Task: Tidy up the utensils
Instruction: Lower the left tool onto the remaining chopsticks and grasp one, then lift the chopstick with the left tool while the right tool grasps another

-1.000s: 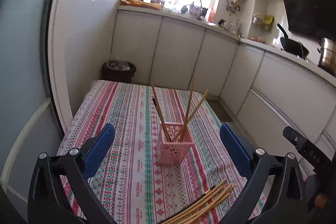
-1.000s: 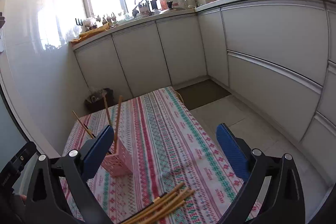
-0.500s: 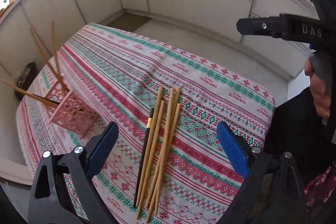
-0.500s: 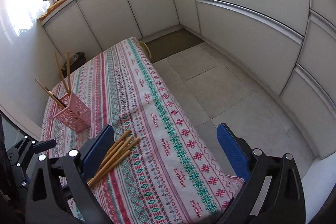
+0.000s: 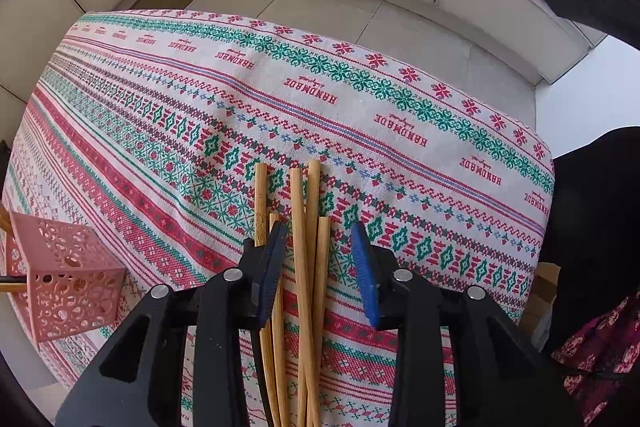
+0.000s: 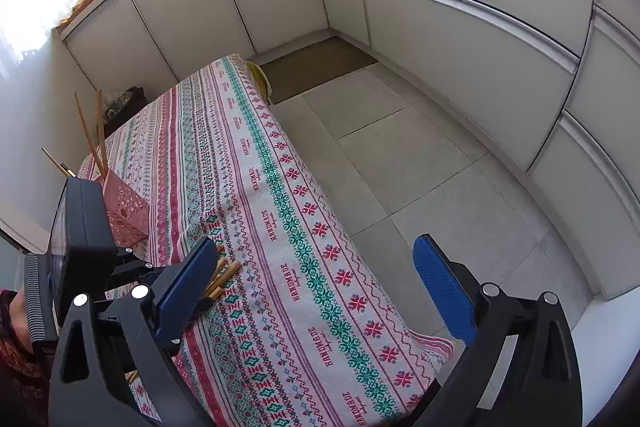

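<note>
Several loose bamboo chopsticks (image 5: 306,227) lie in a bundle on the patterned tablecloth (image 5: 360,87). My left gripper (image 5: 319,229) points steeply down over them. Its jaws are closing, with most of the sticks between the blue pads (image 5: 366,279) and a gap still showing at the right pad. One stick runs under the left finger. A pink perforated holder (image 5: 68,275) stands to the left and holds a few chopsticks (image 6: 100,131). My right gripper (image 6: 316,245) hangs open above the table's near corner, holding nothing. In its view the loose chopsticks (image 6: 226,273) peek out past its left finger.
The table's edge (image 6: 304,163) drops to a tiled floor (image 6: 400,147) on the right. White cabinets (image 6: 460,27) ring the room. A person's dark clothing (image 5: 592,227) is at the right of the left wrist view. The left gripper's body (image 6: 80,227) stands in front of the holder (image 6: 128,211).
My left gripper swung down from facing the room to just above the loose chopsticks, and its jaws narrowed around them. My right gripper tilted down toward the table, then stayed about where it was.
</note>
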`<state>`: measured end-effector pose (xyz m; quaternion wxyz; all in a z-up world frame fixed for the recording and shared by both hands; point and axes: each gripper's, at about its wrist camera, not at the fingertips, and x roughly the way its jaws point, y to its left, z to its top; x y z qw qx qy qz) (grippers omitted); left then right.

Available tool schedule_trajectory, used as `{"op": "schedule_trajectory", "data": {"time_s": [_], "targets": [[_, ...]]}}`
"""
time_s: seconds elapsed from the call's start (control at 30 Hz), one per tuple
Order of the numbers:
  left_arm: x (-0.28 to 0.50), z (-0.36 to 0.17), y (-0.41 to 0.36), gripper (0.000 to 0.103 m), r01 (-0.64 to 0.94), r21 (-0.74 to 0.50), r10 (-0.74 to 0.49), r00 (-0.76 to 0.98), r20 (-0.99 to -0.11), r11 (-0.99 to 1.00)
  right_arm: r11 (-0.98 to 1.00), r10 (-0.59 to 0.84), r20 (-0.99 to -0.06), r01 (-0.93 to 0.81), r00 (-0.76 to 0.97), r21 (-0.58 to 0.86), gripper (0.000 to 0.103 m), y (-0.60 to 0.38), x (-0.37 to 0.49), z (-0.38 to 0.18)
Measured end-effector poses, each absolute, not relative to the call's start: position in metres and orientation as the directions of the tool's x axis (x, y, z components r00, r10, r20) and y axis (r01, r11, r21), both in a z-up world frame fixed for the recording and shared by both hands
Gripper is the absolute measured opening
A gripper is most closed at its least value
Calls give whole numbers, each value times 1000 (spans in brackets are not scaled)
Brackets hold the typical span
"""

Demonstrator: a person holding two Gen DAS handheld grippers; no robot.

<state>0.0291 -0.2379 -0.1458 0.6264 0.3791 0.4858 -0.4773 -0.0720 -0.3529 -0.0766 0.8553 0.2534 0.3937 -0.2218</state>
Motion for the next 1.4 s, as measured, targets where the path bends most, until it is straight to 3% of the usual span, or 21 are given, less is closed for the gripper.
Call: {"op": "schedule_trajectory", "data": {"time_s": [0.23,0.43,0.7,0.87,1.0,1.07,1.4], "targets": [[40,-161,-254,30,966,-4,-201,49,-978,257,715,-151,-798,622,584,319,95,-372,-78,-84],[48,-184,-257,14,961,-13,-182,39,-982,275,723,-143,-804,616,578,314,95,-369,-76,-86],[42,-163,-217,14,896,-81,-333,77,-940,436,723,-93,-823,606,561,331,95,-362,-64,-95],[36,-145,-173,14,807,-196,-465,108,-879,558,751,-28,-852,574,522,327,95,-341,-41,-108],[37,-134,-138,14,676,-339,-564,137,-814,654,732,109,-857,543,504,412,95,-324,-25,-123],[43,-152,-128,14,585,-398,-567,131,-813,706,729,134,-857,536,498,425,95,-316,-16,-126],[62,-187,-89,15,379,-457,-532,120,-838,805,758,169,-881,513,441,402,95,-293,-7,-142]]}}
